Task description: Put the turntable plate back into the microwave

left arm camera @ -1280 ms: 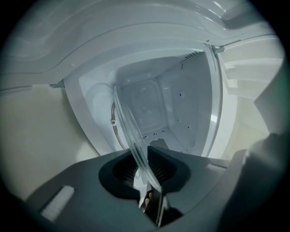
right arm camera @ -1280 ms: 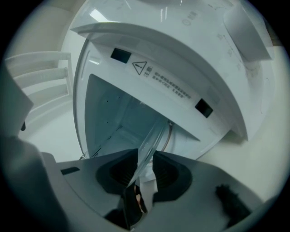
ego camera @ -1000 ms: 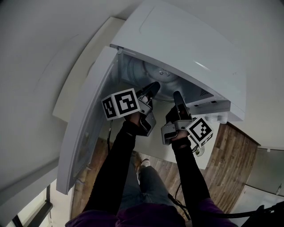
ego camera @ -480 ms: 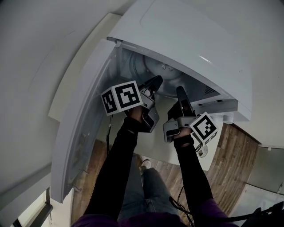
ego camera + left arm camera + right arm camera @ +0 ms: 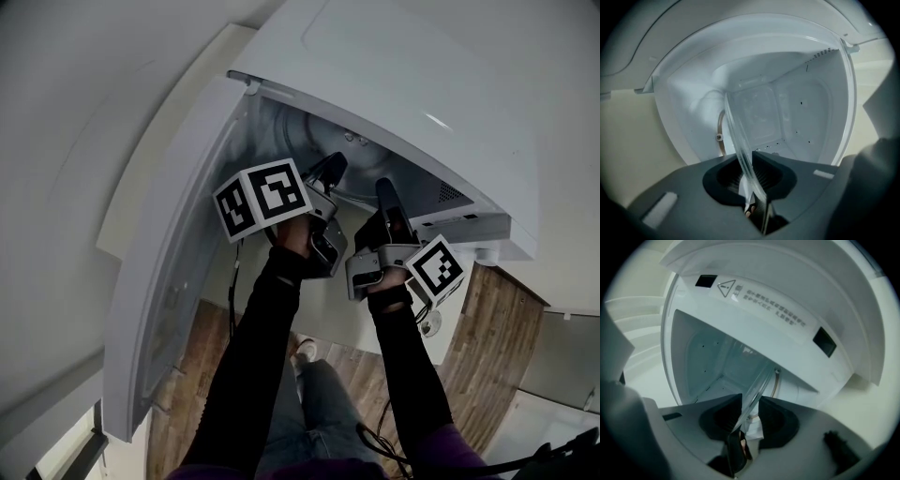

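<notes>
Left gripper [image 5: 751, 190]: jaws pinched on the near rim of the glass turntable plate [image 5: 737, 140], which runs edge-on away into the oven. Right gripper [image 5: 747, 418]: likewise clamped on the rim, on its own side. Plate hangs between the two, carried, not set down.

Head view: both grippers side by side at the mouth of the microwave [image 5: 422, 84], tips just inside the opening. Door [image 5: 178, 272] swung wide to the left.

Past the plate: roller ring [image 5: 720, 136] with a small wheel lies on the cavity floor [image 5: 787, 147]; perforated back wall beyond. Cannot tell whether the plate's far edge touches anything.

Step, as I judge it: insertion, plate entering but not yet seated.

Next move likely calls for: keep plate level, centre it over ring and hub, lower evenly, then release both sides together. Glass, so slow and square.
</notes>
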`<action>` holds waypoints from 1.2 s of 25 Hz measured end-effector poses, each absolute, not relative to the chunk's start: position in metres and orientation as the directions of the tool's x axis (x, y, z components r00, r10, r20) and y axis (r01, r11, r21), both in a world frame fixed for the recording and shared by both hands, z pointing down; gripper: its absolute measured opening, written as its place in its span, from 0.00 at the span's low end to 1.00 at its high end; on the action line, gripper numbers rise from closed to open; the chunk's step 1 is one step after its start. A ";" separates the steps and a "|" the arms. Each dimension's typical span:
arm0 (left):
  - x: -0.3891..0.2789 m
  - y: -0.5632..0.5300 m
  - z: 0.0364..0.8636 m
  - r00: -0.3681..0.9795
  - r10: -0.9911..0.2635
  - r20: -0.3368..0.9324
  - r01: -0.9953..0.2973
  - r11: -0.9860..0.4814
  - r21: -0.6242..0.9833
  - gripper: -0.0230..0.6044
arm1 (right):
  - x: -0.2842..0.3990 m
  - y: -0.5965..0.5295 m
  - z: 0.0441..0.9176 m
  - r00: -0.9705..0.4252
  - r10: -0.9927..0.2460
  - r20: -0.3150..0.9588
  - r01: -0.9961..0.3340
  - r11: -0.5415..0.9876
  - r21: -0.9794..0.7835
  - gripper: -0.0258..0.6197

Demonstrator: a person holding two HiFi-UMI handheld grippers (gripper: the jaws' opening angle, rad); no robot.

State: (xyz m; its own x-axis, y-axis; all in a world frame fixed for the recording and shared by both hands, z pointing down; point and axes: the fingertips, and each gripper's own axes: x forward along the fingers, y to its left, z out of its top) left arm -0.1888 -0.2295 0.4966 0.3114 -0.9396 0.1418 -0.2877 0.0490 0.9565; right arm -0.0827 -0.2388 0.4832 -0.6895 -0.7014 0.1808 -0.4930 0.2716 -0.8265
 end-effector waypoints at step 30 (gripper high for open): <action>-0.172 -0.197 0.517 0.375 -0.862 0.343 -0.412 0.177 0.894 0.24 | -0.076 -0.260 0.499 -0.559 -0.811 0.170 -0.452 0.127 -0.883 0.14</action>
